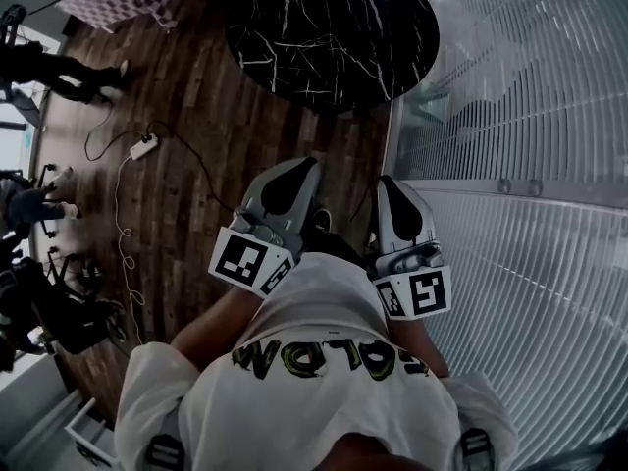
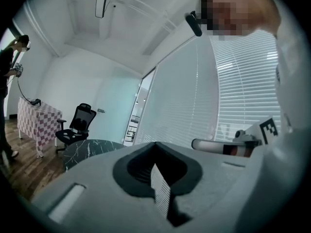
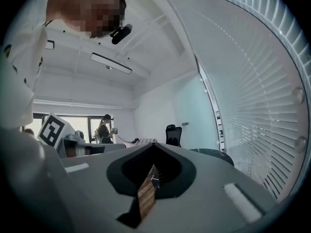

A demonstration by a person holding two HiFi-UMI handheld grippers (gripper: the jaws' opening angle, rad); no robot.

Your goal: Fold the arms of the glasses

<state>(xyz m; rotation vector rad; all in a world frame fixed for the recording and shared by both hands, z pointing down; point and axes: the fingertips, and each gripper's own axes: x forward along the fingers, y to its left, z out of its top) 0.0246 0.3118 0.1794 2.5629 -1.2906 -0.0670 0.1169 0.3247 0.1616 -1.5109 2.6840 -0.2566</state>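
1. A white cloth shirt [image 1: 334,361] is filling the near edge.
2. Just beyond it, the smooth grey left gripper [image 1: 294,180] is pointing level, its jaws pressed together on nothing.
3. The right gripper [image 1: 397,204], just beside it, is doing the same, closed and empty.
4. Farther off, a plank floor [image 1: 196,116] is running to a round, white-veined black marble table [image 1: 334,27], with slatted blinds [image 1: 530,86] to the right.
5. The glasses are not showing in any view.

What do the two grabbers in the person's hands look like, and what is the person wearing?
Both the left gripper and the right gripper are pale grey and pointed, each with a black teardrop patch. Each carries a white cube with black square markers. The person wears a white short-sleeved T-shirt with yellow-green letters.
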